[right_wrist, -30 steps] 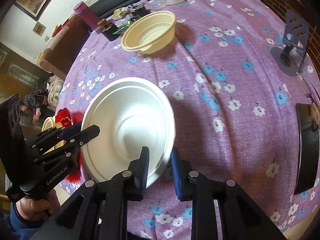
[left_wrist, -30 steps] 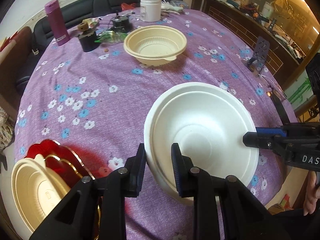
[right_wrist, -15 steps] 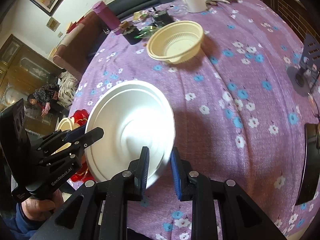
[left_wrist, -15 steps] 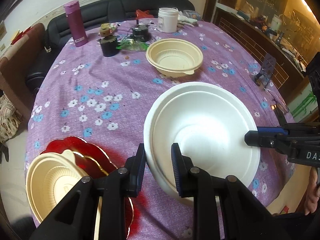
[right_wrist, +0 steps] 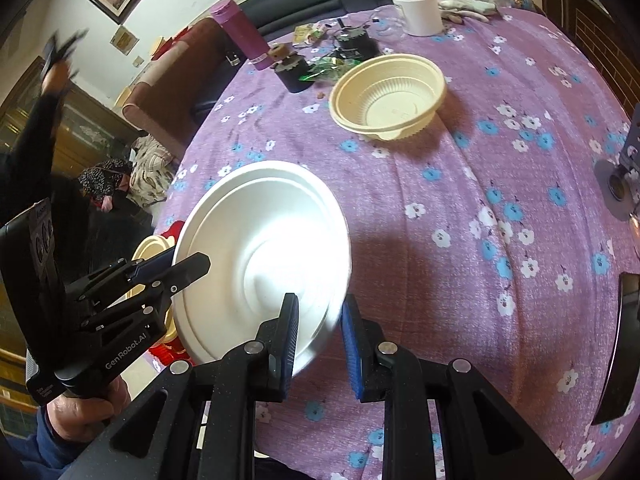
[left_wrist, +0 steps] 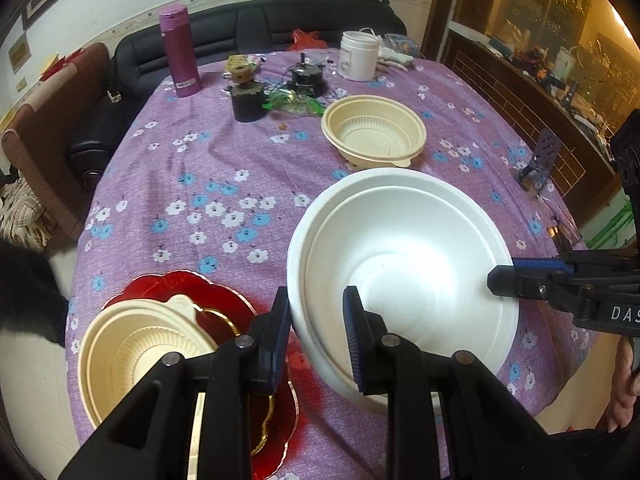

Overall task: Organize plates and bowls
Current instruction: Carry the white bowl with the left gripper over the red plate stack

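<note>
Left wrist view. The left gripper [left_wrist: 316,332] was nearly closed, its jaws pinching the near rim of the white bowl [left_wrist: 404,264], which appeared to be two nested white bowls held clear of the purple flowered tablecloth [left_wrist: 192,168]. The right gripper [left_wrist: 500,280] clamped the opposite rim, presumably so that the light, wide bowl stayed level between two holds. Left of the bowl, a cream bowl [left_wrist: 136,344] sat on a red plate [left_wrist: 224,300], a likely stacking place. A second cream bowl [left_wrist: 374,132] stood alone farther back, near a maroon flask [left_wrist: 180,52] and a white jar [left_wrist: 359,56].

Right wrist view. The right gripper [right_wrist: 318,340], also narrowly set, gripped the white bowl [right_wrist: 264,252] by its rim, one jaw inside and one outside. The left gripper [right_wrist: 188,266], held in a hand [right_wrist: 84,408], pinched the far rim. The bowl looked tilted here, with the red plate [right_wrist: 170,232] partly hidden behind it.
</note>
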Tool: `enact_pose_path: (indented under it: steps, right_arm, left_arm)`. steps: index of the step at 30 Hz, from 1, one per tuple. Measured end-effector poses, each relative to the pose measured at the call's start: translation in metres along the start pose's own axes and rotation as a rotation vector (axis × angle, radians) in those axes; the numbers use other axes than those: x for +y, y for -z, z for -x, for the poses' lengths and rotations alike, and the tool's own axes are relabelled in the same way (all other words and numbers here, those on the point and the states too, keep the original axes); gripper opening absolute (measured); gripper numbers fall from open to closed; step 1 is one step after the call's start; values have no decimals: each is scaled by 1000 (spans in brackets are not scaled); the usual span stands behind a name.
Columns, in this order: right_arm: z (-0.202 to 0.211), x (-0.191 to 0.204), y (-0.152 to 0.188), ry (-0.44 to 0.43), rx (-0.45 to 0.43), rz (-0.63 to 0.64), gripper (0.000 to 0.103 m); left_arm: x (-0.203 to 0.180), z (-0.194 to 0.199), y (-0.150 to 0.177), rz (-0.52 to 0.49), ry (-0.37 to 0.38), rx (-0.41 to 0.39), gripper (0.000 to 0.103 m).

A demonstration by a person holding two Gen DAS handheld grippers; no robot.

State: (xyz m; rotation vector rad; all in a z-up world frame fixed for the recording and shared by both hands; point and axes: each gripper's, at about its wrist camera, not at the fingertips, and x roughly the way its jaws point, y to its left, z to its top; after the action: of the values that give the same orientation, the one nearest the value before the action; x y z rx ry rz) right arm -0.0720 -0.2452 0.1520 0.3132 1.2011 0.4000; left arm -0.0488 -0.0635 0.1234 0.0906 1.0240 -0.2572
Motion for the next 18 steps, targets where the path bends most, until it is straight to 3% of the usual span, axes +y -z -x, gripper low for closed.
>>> enact_pose_path:
  steps: [18]
  right_arm:
    - [-10,67,-11,-49,20,126,24]
  left_arm:
    - [61,44,15,108,-66,-66,27]
